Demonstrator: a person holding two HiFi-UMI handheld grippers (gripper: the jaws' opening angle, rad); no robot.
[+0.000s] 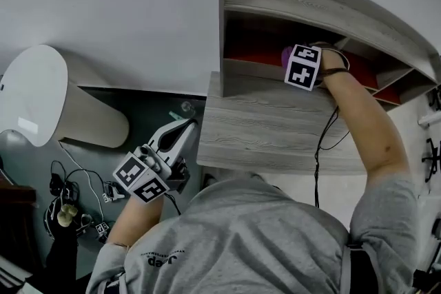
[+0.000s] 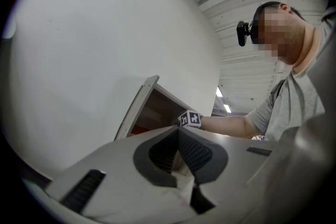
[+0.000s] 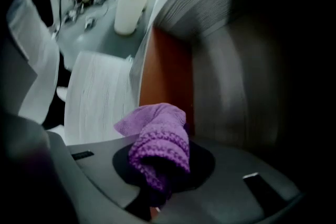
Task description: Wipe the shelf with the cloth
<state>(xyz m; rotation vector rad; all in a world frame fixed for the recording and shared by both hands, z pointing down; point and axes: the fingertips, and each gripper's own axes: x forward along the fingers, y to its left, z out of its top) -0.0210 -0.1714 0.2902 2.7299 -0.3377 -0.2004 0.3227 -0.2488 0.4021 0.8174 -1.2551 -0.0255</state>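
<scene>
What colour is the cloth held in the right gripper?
Purple; the cloth shows best in the right gripper view.

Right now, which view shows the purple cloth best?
The right gripper view: the purple cloth sits centre, clamped in the right hand-held gripper. The head view shows only a sliver; left gripper view, none.

Purple cloth (image 3: 157,139), grey wood-grain shelf (image 1: 275,124), red-orange inside.

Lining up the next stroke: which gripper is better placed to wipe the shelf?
Right. The right gripper is inside the shelf compartment, shut on the purple cloth; the left gripper hangs outside the shelf, jaws together, empty.
</scene>
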